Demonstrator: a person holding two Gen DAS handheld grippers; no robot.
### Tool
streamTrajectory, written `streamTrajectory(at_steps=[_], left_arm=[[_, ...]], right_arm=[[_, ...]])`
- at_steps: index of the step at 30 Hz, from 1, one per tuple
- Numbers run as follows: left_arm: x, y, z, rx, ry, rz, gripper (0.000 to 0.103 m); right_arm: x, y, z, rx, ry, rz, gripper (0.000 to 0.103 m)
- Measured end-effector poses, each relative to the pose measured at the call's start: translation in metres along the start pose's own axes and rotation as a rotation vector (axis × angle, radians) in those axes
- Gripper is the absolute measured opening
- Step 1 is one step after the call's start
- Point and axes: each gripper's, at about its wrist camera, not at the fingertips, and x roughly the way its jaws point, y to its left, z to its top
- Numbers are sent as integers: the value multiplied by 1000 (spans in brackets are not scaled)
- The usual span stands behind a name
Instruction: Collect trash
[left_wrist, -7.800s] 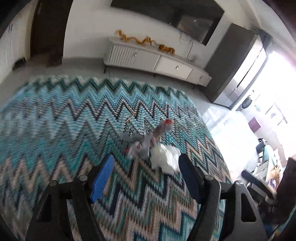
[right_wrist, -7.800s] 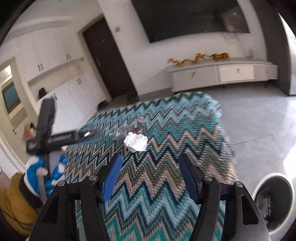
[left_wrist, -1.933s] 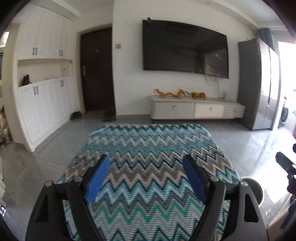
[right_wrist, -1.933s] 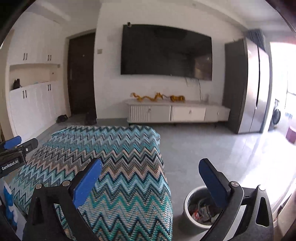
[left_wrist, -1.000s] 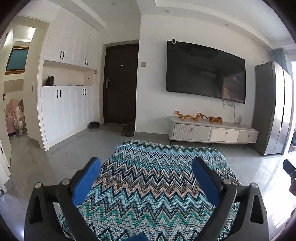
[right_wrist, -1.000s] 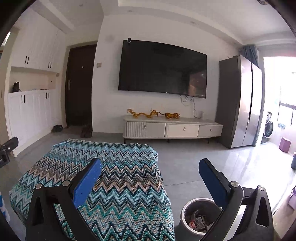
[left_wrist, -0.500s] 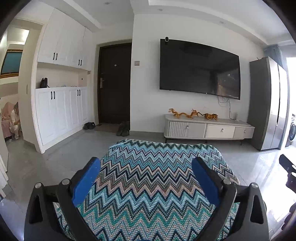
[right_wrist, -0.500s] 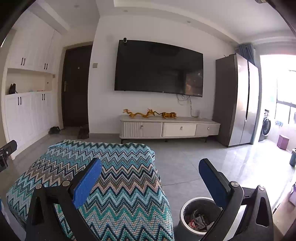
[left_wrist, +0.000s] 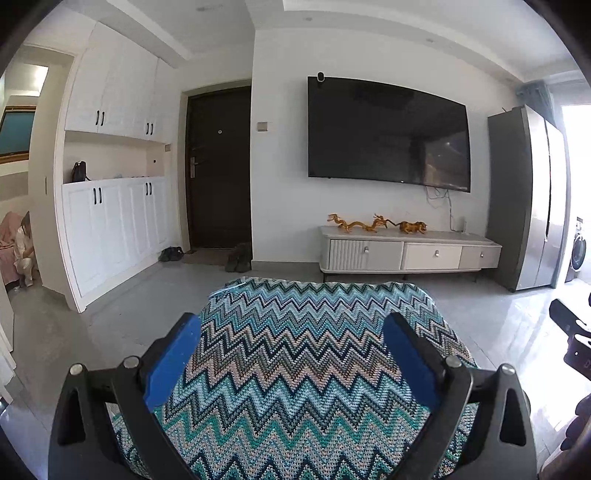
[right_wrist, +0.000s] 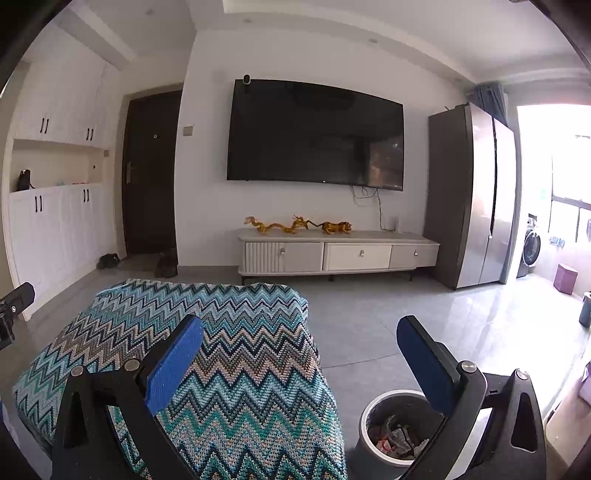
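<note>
A round grey trash bin (right_wrist: 369, 413) stands on the floor beside the zigzag-patterned blanket surface (right_wrist: 229, 369), with crumpled wrappers and paper (right_wrist: 395, 435) inside it. My right gripper (right_wrist: 299, 339) is open and empty, held above the blanket's right edge and the bin. My left gripper (left_wrist: 291, 336) is open and empty, held above the blanket (left_wrist: 295, 369). No trash shows on the blanket. The tip of the right gripper shows at the right edge of the left wrist view (left_wrist: 569, 325).
A white TV cabinet (right_wrist: 336, 254) with gold dragon figures stands at the far wall under a large black TV (right_wrist: 314, 136). A grey fridge (right_wrist: 469, 199) stands right, a dark door (right_wrist: 147, 173) and white cupboards left. Grey tile floor surrounds the blanket.
Earlier crumpled paper and wrappers lay on the blanket; now it is bare and trash lies in the bin. Both grippers have risen and levelled toward the TV wall, staying open.
</note>
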Motion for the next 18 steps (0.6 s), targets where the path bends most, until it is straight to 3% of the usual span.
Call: streamTrajectory(at_steps=[9, 18], left_arm=[[7, -20, -8, 42, 68, -77, 100], [7, -53, -17, 91, 104, -168, 100]], right_arm=[[0, -13, -11, 9, 27, -23, 103], [-5, -49, -24, 57, 50, -94, 103]])
